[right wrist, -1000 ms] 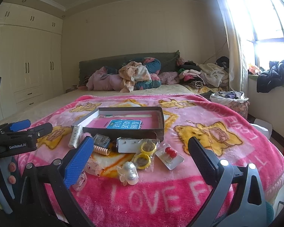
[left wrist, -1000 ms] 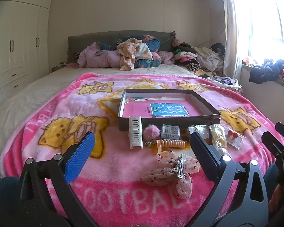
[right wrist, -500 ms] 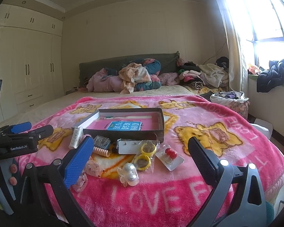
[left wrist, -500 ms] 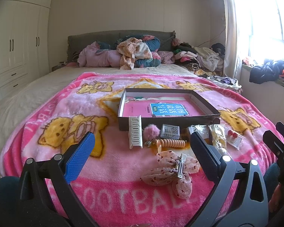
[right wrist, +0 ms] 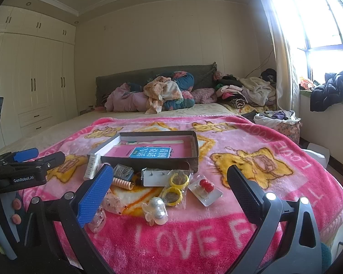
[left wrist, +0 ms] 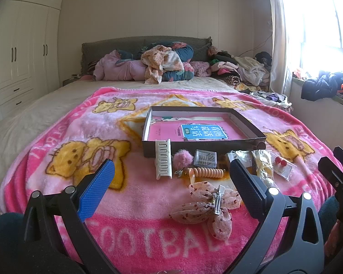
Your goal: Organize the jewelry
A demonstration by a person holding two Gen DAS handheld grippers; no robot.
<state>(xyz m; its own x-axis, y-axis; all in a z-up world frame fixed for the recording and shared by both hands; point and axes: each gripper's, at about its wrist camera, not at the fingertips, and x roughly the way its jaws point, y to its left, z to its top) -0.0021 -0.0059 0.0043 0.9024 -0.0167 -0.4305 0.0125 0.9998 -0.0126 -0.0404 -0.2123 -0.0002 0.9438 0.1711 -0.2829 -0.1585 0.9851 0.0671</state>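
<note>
- My left claw (left wrist: pixel 169 178) gapes wide, fingers spread, nothing between them, nothing touched.
- My right claw (right wrist: pixel 170 182) is just as wide and empty, hovering above the blanket (right wrist: pixel 274 150).
- Both point level toward the headboard, low over the near end of the bed; each claw's tip shows at the edge of the other's view.
- Jewelry lies in a loose cluster just in front of the box (left wrist: pixel 203 146), which sits open-topped mid-blanket with a pink book (left wrist: pixel 203 132) inside.
- Left view: white comb (left wrist: pixel 163 162) leans at the box's near left corner, pink pompom (left wrist: pixel 183 158) just beside it, orange coil (left wrist: pixel 205 172) in front, bow clip (left wrist: pixel 208 205) nearest, between my fingers.
- Right view: yellow rings (right wrist: pixel 173 188) in a packet, red earrings (right wrist: pixel 205 183) on a card beside them, pearl clip (right wrist: pixel 156 209) closest to me.
- Open room: bare blanket left of the comb and right of the earrings; the blanket's right edge drops off toward the window wall.
</note>
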